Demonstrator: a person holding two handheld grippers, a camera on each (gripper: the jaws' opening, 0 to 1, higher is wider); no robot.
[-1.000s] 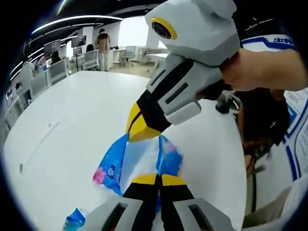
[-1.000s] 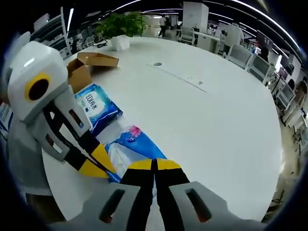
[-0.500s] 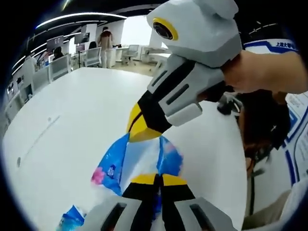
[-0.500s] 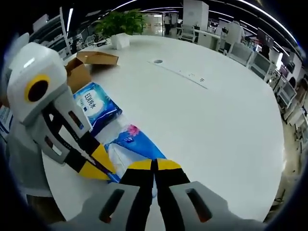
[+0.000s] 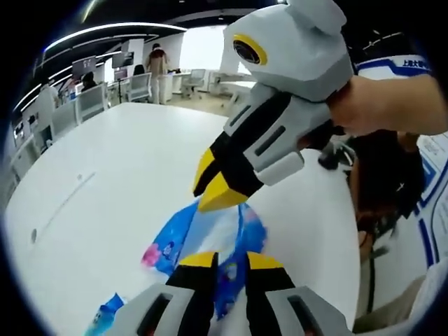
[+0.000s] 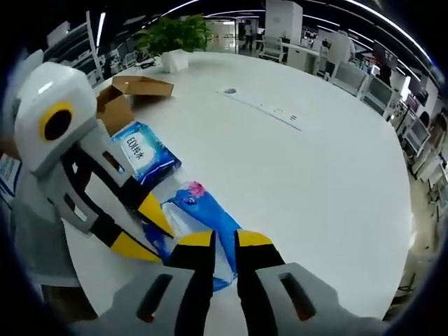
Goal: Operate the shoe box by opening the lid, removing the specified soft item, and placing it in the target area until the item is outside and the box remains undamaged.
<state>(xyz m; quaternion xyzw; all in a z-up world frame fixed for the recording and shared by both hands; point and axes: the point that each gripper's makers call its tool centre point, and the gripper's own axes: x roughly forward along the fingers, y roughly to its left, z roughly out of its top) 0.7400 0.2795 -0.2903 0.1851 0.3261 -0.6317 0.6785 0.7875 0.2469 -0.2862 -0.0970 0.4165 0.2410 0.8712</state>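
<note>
- Nearest you in the right gripper view, your right gripper has its yellow-tipped jaws slightly parted, astride the near edge of a blue and white soft pack lying on the white table. They look released, not pinching it.
- Just to its left, your left gripper angles down with its tips spread over the same pack, also released.
- In the left gripper view, your left gripper shows a clear gap between its jaws, with the soft pack under and beyond them. Your right gripper comes in from above, its tip just over the pack.
- Beyond the pack lies a second blue tissue pack, close beside it.
- Farther off stands the brown shoe box with its lid open, and behind it a potted plant.
- I judge the item is out and set down, so you are at the letting-go step. Next, lift both grippers straight away without dragging the pack.
</note>
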